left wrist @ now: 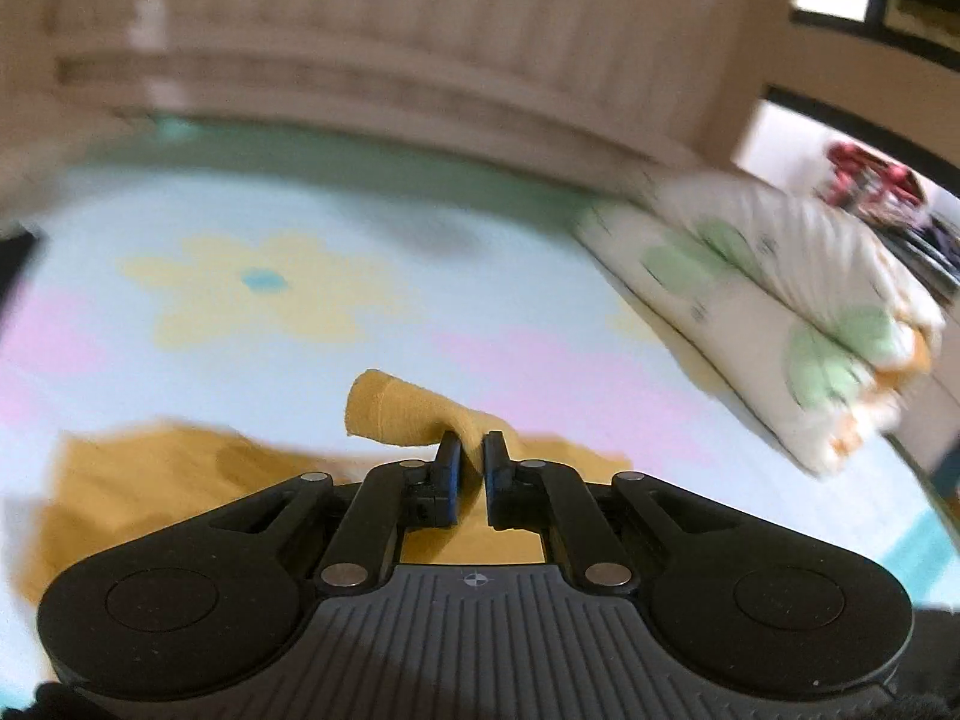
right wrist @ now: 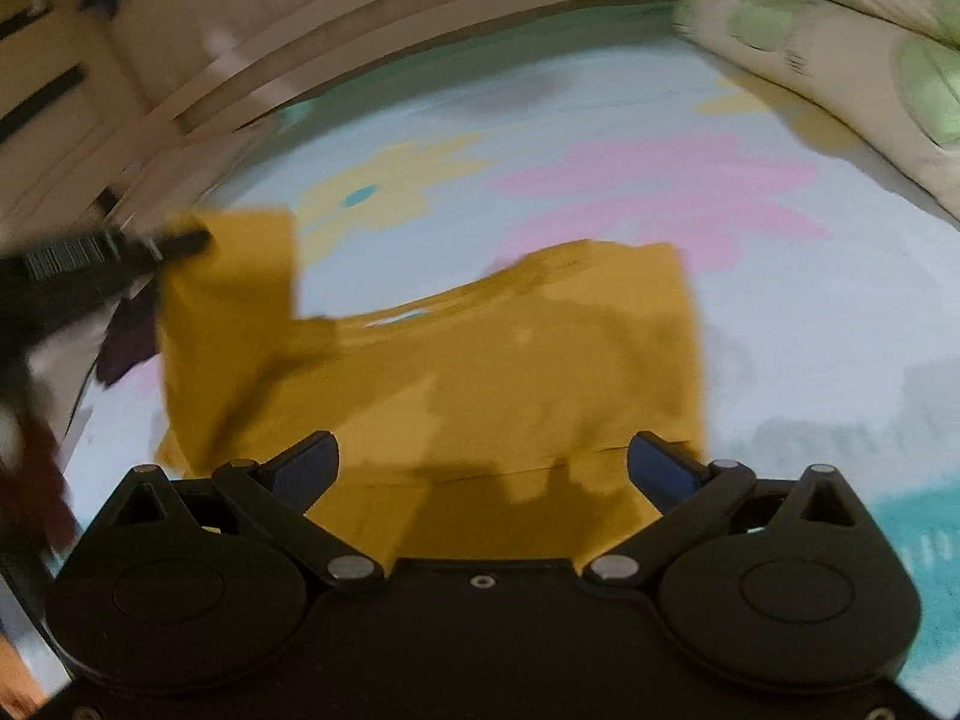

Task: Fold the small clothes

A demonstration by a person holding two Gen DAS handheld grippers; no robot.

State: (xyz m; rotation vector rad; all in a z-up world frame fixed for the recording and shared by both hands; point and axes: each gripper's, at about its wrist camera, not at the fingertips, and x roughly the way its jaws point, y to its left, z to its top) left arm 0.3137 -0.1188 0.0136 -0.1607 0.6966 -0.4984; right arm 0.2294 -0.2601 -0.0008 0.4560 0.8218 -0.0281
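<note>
Here, in the left wrist view, the left gripper (left wrist: pixel 472 447) has its jaws pressed together on a rolled fold of the mustard-yellow cotton garment (left wrist: pixel 414 414). The pinched fold rises between the two black fingers (left wrist: pixel 447 468) and curls over to the left in a short tube with a stitched edge. The rest of the garment lies lower, spreading left and beneath the gripper body on the pale blue bed sheet with yellow and pink flowers (left wrist: pixel 510 300). Beyond the fold the sheet runs open up to a beige wooden headboard (left wrist: pixel 360 30). A cream pillow with green leaf print (left wrist: pixel 780 324) lies along the right edge, well apart from the garment.

In the right wrist view, the right gripper (right wrist: pixel 483 462) has its jaws spread wide, holding nothing. The garment (right wrist: pixel 510 372) lies spread just ahead of and between the blue-padded fingertips (right wrist: pixel 312 462), its near hem reaching under the gripper body. Its surface is wrinkled and shadowed; one corner at the far left is lifted upright, held by the left gripper (right wrist: pixel 180 243), which enters blurred from the left edge. The sheet (right wrist: pixel 810 312) lies bare to the right of the garment, and the pillow (right wrist: pixel 870 60) occupies the upper right corner.
</note>
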